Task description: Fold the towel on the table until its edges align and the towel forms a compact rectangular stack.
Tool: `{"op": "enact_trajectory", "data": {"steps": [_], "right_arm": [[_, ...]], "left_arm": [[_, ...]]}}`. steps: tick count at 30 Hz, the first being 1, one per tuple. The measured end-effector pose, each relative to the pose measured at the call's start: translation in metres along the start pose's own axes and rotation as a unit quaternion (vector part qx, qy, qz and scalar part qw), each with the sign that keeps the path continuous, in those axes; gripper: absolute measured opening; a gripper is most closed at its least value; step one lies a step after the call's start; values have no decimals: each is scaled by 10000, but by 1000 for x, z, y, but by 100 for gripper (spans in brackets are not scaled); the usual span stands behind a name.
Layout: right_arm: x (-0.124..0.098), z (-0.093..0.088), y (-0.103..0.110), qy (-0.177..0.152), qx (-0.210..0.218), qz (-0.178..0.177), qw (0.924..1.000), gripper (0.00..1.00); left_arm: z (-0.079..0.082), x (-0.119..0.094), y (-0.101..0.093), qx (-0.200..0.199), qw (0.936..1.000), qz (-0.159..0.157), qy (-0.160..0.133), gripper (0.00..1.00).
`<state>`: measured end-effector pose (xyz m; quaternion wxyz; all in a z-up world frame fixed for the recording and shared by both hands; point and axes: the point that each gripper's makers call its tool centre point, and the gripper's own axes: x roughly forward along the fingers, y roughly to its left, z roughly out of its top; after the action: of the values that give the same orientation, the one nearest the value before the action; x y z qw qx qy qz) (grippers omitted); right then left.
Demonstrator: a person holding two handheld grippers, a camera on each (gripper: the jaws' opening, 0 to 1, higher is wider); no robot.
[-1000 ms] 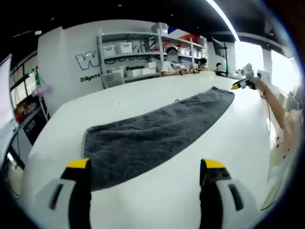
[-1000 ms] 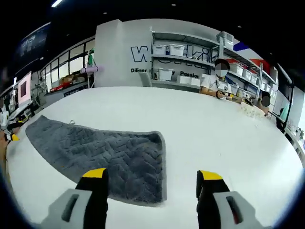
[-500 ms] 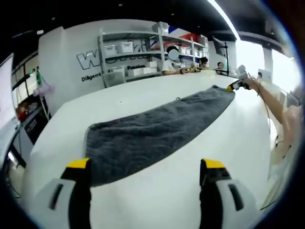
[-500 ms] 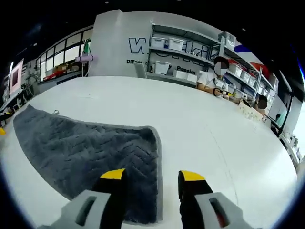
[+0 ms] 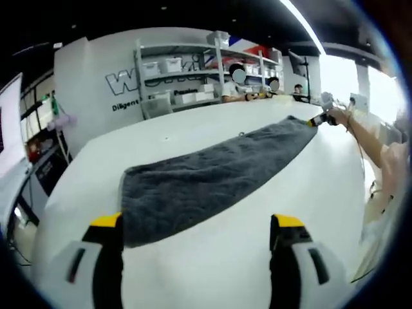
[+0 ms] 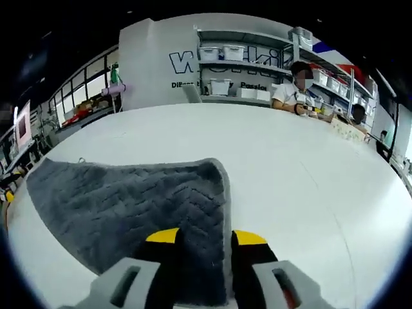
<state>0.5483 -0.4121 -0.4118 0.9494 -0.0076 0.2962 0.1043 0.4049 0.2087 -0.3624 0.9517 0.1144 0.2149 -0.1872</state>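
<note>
On white table [image 5: 212, 257], left gripper [image 5: 196, 222] wide open short of grey towel [image 5: 206, 177], right gripper [image 6: 203, 237] seemingly pinching its far corner.

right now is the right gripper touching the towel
Touching. In the right gripper view the right gripper has its jaws nearly shut over the towel corner, cloth between the yellow tips.

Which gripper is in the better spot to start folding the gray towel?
Probably the right gripper. Its jaws are nearly shut at the near edge of the towel, at its corner. The left gripper hangs wide open, short of the towel's other end.
</note>
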Motion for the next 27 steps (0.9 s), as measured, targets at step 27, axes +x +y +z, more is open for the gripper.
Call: {"op": "enact_trajectory", "data": {"steps": [27], "right_arm": [[2,2,26,383,-439,78,9983,9]], "left_arm": [[-15,-16,14,-140,9998,129,67,99]]}}
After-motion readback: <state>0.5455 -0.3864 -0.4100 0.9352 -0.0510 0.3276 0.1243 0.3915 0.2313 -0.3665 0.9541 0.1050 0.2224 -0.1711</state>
